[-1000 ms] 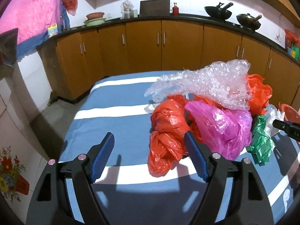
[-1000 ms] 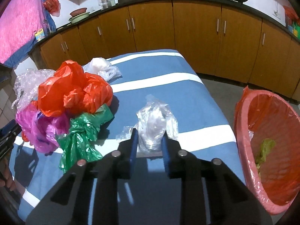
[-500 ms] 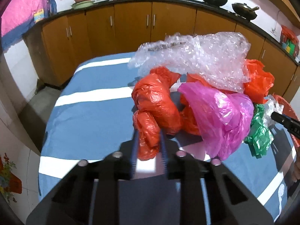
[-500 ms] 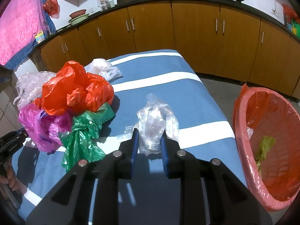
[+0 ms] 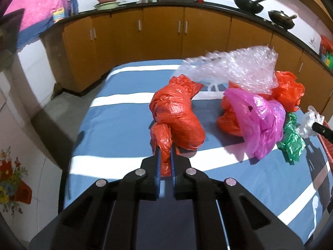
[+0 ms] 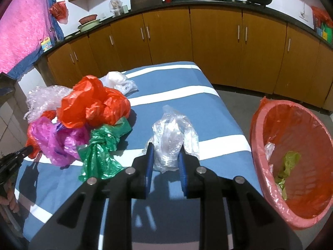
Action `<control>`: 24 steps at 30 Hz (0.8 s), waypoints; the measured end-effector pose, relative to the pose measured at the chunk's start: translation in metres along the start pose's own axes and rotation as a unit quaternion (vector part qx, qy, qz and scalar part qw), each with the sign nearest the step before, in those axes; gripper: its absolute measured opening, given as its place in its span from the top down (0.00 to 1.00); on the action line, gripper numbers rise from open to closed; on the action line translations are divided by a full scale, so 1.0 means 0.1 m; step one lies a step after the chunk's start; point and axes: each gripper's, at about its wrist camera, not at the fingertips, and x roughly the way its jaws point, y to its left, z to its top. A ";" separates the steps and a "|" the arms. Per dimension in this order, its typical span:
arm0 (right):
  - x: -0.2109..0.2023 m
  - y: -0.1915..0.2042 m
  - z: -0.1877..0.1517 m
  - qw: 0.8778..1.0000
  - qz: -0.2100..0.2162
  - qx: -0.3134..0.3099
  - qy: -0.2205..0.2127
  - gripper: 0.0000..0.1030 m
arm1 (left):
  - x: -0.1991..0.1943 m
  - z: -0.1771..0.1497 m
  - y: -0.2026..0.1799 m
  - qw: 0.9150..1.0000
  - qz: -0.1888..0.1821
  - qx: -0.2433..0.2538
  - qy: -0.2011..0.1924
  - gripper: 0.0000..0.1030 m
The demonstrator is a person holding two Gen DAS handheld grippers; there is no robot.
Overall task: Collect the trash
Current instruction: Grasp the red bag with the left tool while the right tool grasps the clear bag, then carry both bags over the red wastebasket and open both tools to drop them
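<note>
My left gripper [image 5: 164, 154] is shut on the tail of a crumpled red plastic bag [image 5: 179, 116], pulled apart from the pile on the blue striped table [image 5: 116, 129]. The pile holds a pink bag [image 5: 258, 120], bubble wrap [image 5: 235, 70], another red bag [image 5: 288, 90] and a green bag [image 5: 291, 141]. My right gripper [image 6: 165, 158] is shut on a clear plastic bag [image 6: 171, 139] near the table's right side. A pink basket [image 6: 295, 156] lined with red plastic stands to the right, with some trash inside.
A white bag [image 6: 118, 81] lies at the far side of the table. Wooden cabinets [image 6: 208, 45] with a dark counter run along the back. The floor [image 6: 239, 91] lies between the table and the cabinets.
My left gripper closed on the red bag and dragged it left, away from the pile. My right gripper kept its hold on the clear bag and lifted it slightly.
</note>
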 end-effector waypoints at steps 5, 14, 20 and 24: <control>-0.17 0.01 0.01 1.000 0.009 0.000 -0.012 0.78 | -0.21 0.00 0.12 1.000 0.018 -0.018 -0.015 0.93; -0.69 -0.04 0.11 0.998 0.019 0.000 -0.060 0.78 | -0.65 0.25 0.04 0.997 0.023 -0.027 -0.071 0.93; -1.05 -0.19 0.15 0.996 0.017 0.008 -0.090 0.78 | -0.90 0.39 -0.22 0.994 0.004 -0.010 -0.107 0.93; -1.23 -0.32 0.16 0.994 0.009 0.015 -0.105 0.78 | -1.04 0.48 -0.48 0.992 -0.020 0.001 -0.127 0.93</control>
